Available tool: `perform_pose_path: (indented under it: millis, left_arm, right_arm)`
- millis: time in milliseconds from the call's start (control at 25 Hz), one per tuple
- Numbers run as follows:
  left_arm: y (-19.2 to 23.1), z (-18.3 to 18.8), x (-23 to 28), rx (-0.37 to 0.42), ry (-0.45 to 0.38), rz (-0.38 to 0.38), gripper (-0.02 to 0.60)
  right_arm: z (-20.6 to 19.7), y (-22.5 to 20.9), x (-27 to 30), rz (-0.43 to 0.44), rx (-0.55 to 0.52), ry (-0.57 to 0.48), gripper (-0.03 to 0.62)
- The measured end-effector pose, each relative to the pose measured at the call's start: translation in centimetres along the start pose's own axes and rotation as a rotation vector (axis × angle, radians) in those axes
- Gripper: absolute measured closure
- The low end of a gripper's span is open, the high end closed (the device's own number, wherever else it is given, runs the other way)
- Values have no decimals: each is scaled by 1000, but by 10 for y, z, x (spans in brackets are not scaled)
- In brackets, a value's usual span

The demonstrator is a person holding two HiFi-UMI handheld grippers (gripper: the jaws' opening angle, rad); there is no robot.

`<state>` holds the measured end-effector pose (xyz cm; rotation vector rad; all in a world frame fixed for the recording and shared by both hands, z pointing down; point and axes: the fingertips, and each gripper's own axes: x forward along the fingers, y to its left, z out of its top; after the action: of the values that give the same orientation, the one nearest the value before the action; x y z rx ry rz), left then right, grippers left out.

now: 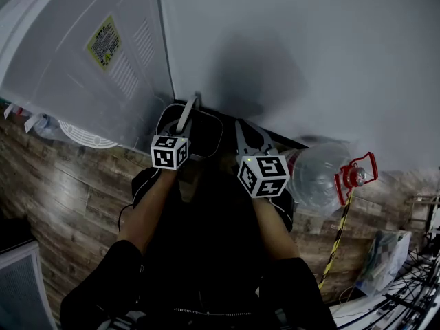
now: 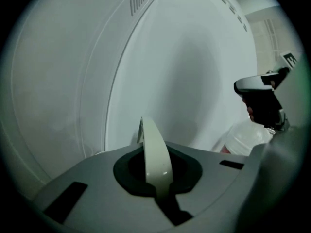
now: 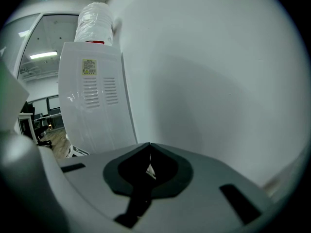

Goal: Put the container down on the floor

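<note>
1. Your left gripper is clamped tight on the container's pale handle. In the left gripper view the strap stands upright through the jaws, and its upper end arches above them.
2. The container hangs low under that grip. In the head view it shows as a dark, rounded-square tub with a light rim, right at the foot of the white wall. You cannot tell from these views whether its base touches the wooden floor.
3. Your right gripper has its jaws drawn together to a point. A small pale sliver shows in the dark hollow behind them, too small to name. In the head view this gripper sits just beside the container's right edge, and you cannot see that it holds the tub.
4. To the container's left stands the white water dispenser, which carries a yellow label on its back panel. The right gripper view shows a clear bottle seated on top of it.
5. To the right of your right gripper, a large clear water jug with a red fitting lies near the wall. A yellow-and-black striped pole slants below it.
6. A tangle of cables lies at the far right of the floor.
</note>
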<state>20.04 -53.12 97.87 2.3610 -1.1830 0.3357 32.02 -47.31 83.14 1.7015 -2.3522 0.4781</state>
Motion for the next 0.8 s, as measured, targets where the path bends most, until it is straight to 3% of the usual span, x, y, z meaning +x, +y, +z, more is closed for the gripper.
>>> perform_pose_path:
  millis: [520, 680, 800]
  left_arm:
    - [27, -8, -14, -14, 44, 84, 557]
    - [29, -11, -18, -27, 55, 98, 425]
    - [34, -4, -25, -19, 23, 137, 375]
  right_arm:
    - [2, 17, 9, 30, -1, -3, 583]
    - [3, 22, 10, 39, -5, -8, 583]
    - [3, 25, 9, 46, -2, -10, 583]
